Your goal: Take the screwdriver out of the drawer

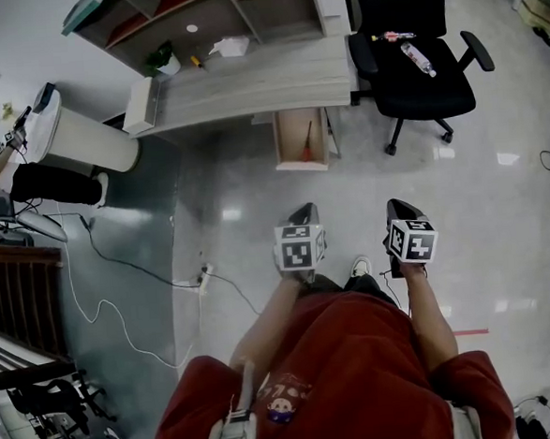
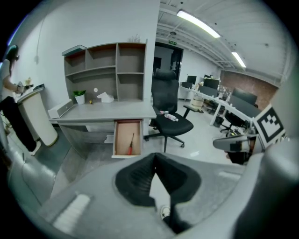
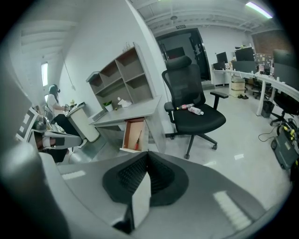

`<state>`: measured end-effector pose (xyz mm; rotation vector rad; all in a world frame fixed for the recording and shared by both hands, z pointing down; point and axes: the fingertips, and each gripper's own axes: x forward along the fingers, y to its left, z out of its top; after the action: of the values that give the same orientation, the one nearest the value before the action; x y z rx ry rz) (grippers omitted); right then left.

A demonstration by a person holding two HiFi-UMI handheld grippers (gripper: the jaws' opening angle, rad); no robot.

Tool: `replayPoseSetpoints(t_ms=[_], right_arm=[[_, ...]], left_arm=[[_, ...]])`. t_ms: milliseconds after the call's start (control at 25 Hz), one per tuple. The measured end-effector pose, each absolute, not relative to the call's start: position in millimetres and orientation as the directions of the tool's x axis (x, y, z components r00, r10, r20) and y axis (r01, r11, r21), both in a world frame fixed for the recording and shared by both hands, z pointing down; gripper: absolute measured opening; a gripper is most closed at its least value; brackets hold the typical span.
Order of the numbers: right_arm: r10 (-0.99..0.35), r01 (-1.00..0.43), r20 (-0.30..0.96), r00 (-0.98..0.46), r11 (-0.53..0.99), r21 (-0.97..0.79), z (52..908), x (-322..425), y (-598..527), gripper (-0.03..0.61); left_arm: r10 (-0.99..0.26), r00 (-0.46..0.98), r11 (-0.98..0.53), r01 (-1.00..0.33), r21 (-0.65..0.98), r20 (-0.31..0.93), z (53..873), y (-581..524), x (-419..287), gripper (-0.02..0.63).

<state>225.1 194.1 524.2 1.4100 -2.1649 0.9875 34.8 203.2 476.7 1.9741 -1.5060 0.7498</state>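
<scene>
Red-handled and thin, the screwdriver (image 1: 305,144) lies alone on the pale wooden bottom of the drawer (image 1: 280,140). The drawer stands pulled out from under the table (image 1: 256,82), near the black chair (image 1: 414,59). The screwdriver lies roughly along the drawer's length, apart from both side walls.

The person stands on the floor well apart from the drawer, with both tools held out in front and angled down toward it. The left hand-held gripper (image 1: 302,212) is clenched, its jaws meeting at the tips with nothing between them. The right hand-held gripper (image 1: 402,207) is clenched and empty likewise. Both gripper views look across open floor to the drawer, so neither tool is anywhere near the screwdriver.

As I read it, this is the approach: the drawer is already open and the screwdriver untouched. The next move calls for closing the gap to the table, then parting the jaws of one hand-held gripper. The left seems the likelier, since it lines up better with the drawer. It would then need to come down between the drawer's walls, close across the handle or shaft, and lift straight up clear of the rim.
</scene>
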Motion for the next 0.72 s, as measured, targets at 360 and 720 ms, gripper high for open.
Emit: replayPoseSetpoints(t_ms=[360,720], right_arm=[[-0.625,-0.898,0.646,-0.439,0.275,-0.345,523,225,159,0.001],[-0.617,-0.904,0.66,-0.428,0.278,-0.326,537,205,115,0.002]], left_arm=[[-0.674,0.196,-0.194,-0.977,0.085,0.712,485,170,30,-0.002],[-0.668,0.219,-0.199,-0.973,0.113,0.711,505,119,15,-0.002]])
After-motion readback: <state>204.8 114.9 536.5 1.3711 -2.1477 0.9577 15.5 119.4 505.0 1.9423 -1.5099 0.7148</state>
